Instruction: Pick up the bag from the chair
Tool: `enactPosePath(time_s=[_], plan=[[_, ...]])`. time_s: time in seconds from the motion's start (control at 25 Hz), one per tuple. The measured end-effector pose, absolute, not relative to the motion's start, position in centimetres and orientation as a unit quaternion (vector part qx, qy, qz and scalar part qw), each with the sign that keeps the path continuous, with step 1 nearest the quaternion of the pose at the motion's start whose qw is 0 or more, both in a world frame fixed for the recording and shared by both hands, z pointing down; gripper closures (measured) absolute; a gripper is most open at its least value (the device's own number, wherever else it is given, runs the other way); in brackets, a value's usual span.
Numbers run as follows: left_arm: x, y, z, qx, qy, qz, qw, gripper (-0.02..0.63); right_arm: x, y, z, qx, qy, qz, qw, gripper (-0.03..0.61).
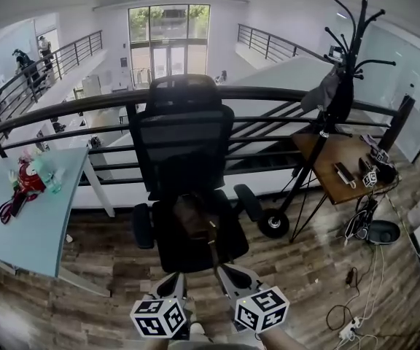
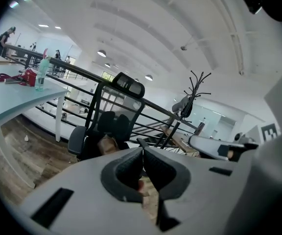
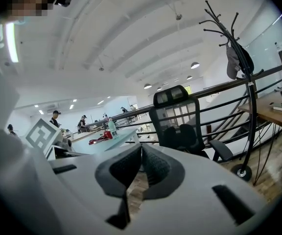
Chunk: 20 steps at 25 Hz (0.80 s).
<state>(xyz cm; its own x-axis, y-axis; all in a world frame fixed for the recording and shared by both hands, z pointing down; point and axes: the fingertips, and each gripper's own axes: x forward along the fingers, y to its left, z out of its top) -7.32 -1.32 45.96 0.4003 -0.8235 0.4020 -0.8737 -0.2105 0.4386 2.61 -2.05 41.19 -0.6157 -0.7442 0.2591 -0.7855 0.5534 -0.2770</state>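
A brown, soft-sided bag (image 1: 194, 217) sat slumped on the seat of a black, mesh-backed office chair (image 1: 184, 141) — well ahead of both grippers. The left gripper (image 2: 142, 152) and right gripper (image 3: 141, 149) hung low over the wood-plank floor (image 1: 312, 268), each with its dark ribbed jaws shut tip to tip and nothing between them. Behind the chair ran a dark metal railing (image 1: 64, 111). A pale, smooth tabletop (image 1: 28, 228) stood to the left — a black, branching coat rack (image 1: 345, 57) to the right.
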Motion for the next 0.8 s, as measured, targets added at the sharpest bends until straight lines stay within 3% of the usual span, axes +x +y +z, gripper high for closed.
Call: enactPosePath(time_s=[0.8], plan=[[-14.0, -5.9, 49.3, 0.745, -0.576, 0.044, 0.335, 0.611, 0.8, -9.4, 44.0, 0.456, -0.866, 0.186, 0.090, 0.577]])
